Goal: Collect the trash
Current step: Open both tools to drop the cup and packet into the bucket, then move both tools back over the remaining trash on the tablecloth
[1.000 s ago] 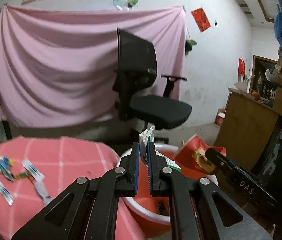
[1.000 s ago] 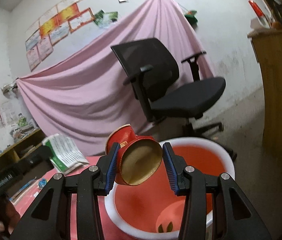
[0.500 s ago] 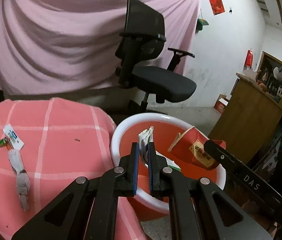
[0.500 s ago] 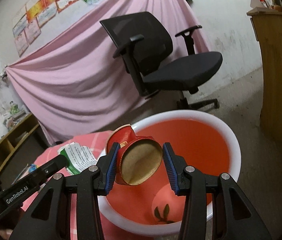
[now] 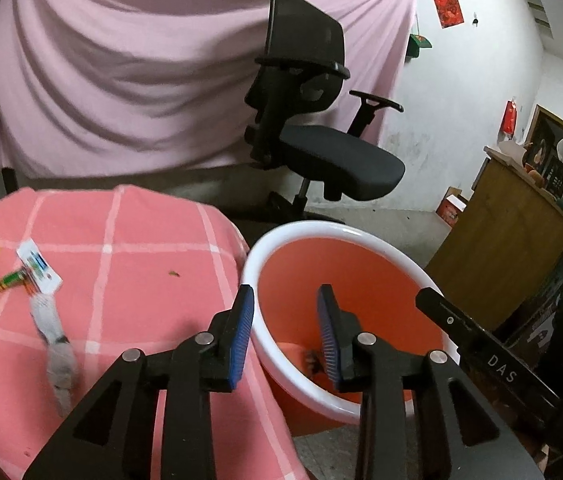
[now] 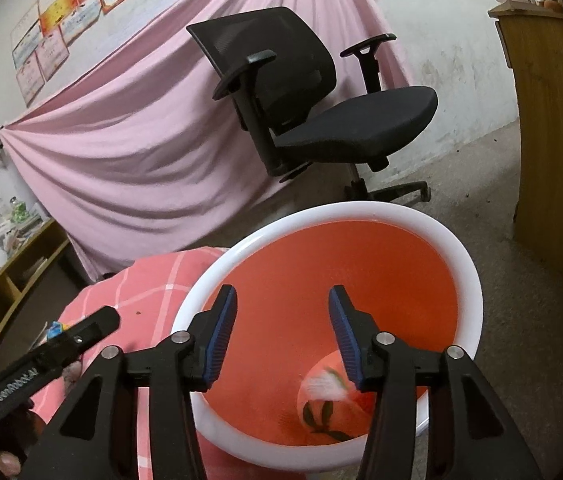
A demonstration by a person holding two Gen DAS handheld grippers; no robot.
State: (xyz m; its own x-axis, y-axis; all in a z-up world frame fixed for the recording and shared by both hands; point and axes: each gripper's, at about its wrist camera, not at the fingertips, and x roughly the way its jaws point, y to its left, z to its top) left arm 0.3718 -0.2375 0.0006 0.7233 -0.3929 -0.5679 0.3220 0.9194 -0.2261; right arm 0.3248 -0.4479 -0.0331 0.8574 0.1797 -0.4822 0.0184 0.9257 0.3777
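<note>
left wrist view: the left gripper [image 5: 285,312] stands nearest, its jaws partly apart with nothing between them; they have just been opening. it hangs over the near rim of the basin [image 5: 345,236], white-rimmed and orange inside, which stands just beside the table [image 5: 141,240] under a pink checked cloth. a small dark scrap lies at the bottom of the basin behind the right finger. on the cloth to the left lie several wrappers [image 5: 39,266] and a crumpled grey piece [image 5: 55,344], well apart from the basin. the other tool's black finger crosses the lower right. beyond stand a black chair [image 5: 313,120], a pink sheet [image 5: 141,72] hung on the wall, and a wooden cabinet [image 5: 513,232] at right.

right wrist view: the right gripper [image 6: 283,320] is also over the basin [image 6: 457,248], jaws moderately apart and empty, and they too have just been opening. below them, on the basin floor, a blurred whitish piece of trash [image 6: 327,384] shows near a leaf print. at lower left the left tool's finger lies over the table [image 6: 153,280]. farther off are the chair [image 6: 321,100], the sheet [image 6: 141,140] and certificates [image 6: 65,20] on the wall.
</note>
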